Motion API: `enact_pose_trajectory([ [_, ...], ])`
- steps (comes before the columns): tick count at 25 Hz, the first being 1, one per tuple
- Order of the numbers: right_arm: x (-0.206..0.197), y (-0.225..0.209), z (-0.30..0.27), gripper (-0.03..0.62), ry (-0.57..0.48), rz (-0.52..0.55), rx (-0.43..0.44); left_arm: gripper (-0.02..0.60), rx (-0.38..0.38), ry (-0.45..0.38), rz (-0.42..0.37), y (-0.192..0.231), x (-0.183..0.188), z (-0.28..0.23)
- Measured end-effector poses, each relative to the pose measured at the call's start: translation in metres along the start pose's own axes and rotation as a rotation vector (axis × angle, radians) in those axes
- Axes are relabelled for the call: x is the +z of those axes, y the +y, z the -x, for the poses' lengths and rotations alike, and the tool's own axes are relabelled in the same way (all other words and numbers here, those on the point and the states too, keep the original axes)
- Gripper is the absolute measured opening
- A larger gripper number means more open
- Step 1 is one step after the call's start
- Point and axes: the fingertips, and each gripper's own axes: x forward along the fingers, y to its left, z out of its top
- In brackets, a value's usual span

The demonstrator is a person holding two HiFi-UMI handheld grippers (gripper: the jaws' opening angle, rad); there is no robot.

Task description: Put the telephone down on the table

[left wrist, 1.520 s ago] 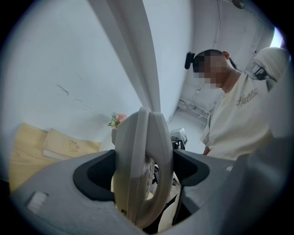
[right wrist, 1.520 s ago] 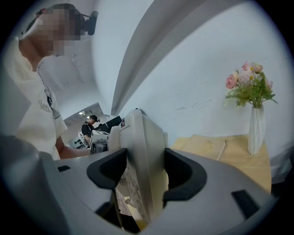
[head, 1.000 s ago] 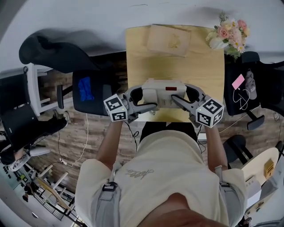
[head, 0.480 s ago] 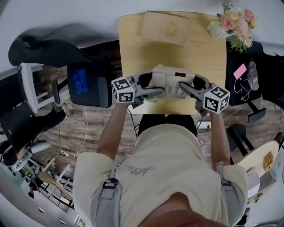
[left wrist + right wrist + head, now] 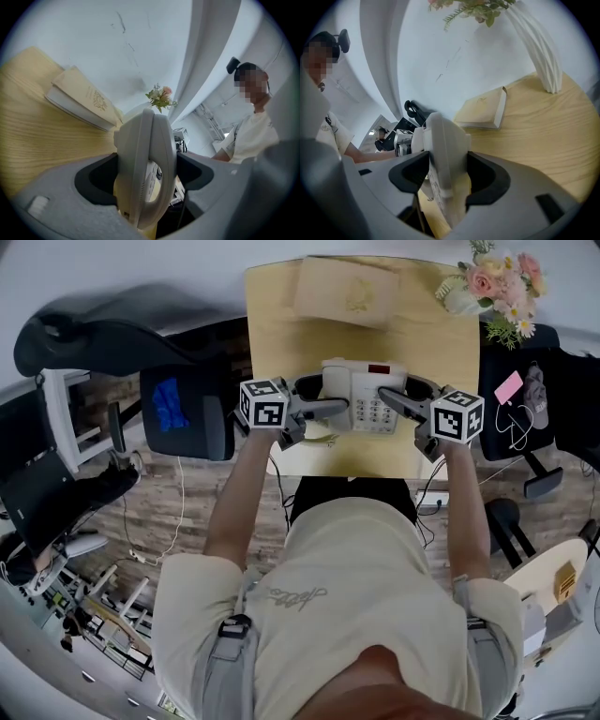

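Telephone [image 5: 366, 397]: sitting between both pairs of jaws, over the table [image 5: 281, 343]; contact with the wood is not showing.
Left gripper [image 5: 330, 409]: jaws are clamping the handset side.
Right gripper [image 5: 392, 401]: jaws are pinching the keypad-side edge.
Technique: judging that both ends should be going down level, releasing only once the base is seated.
Risk: one side opening early could be tipping it.
Book [image 5: 342, 292]: lying beyond the jaws, well apart.

Book [image 5: 342, 292] fills table [image 5: 441, 362] far edge; flowers [image 5: 497, 282] right corner.
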Motion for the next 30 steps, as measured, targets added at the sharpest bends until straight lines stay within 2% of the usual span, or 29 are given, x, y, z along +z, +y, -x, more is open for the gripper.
enact_pose_trajectory([
  [8, 0.001, -0.021, -0.019, 0.250, 0.069, -0.048, 0.008, 0.388, 0.022, 0.001, 0.089, 0.027, -0.004, -0.002],
  [30, -0.002, -0.056, -0.041, 0.250, 0.111, -0.139, 0.012, 0.388, 0.059, 0.055, 0.189, 0.065, -0.005, -0.010],
])
